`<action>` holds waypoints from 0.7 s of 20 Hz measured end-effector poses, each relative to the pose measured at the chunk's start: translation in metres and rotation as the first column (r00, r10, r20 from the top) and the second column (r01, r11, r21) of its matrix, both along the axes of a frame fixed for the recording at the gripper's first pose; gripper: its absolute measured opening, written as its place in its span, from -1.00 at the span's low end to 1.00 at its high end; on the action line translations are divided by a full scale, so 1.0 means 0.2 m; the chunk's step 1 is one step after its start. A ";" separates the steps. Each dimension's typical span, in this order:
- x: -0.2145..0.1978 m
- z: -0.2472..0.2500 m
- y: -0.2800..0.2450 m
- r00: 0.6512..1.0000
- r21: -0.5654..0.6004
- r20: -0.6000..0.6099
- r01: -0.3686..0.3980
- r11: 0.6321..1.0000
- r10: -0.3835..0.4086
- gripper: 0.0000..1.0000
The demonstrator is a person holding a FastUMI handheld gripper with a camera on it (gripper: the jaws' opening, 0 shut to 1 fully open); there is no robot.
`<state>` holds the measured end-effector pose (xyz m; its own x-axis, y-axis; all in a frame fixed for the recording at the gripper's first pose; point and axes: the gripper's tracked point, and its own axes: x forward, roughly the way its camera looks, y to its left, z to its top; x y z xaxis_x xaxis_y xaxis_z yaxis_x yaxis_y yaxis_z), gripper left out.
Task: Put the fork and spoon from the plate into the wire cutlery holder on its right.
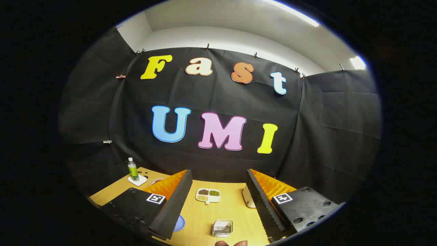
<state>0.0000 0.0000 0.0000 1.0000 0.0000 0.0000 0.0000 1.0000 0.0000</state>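
Observation:
My gripper (218, 205) is held high above the wooden table (205, 218), open wide, with nothing between its fingers. The wire cutlery holder (222, 228) stands on the table below and between the fingers, near the front. A sliver of a blue plate (179, 223) peeks out beside the left finger (172, 205), which hides most of it. I cannot make out a fork or spoon. A person's fingertips (231, 243) show at the very front, just below the holder.
A white four-part dish of grains (208, 195) lies farther back between the fingers. A green bottle (133, 169) stands on a white coaster at the back left, with a tape roll (156, 181) near it. A white object (248, 197) sits beside the right finger.

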 end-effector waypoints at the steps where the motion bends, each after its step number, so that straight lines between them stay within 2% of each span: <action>1: 0.00 0.00 0.00 1.000 0.001 -0.001 0.002 1.000 -0.002 0.96; 14: 0.02 -0.02 -0.04 1.000 0.008 -0.007 0.005 1.000 -0.005 0.96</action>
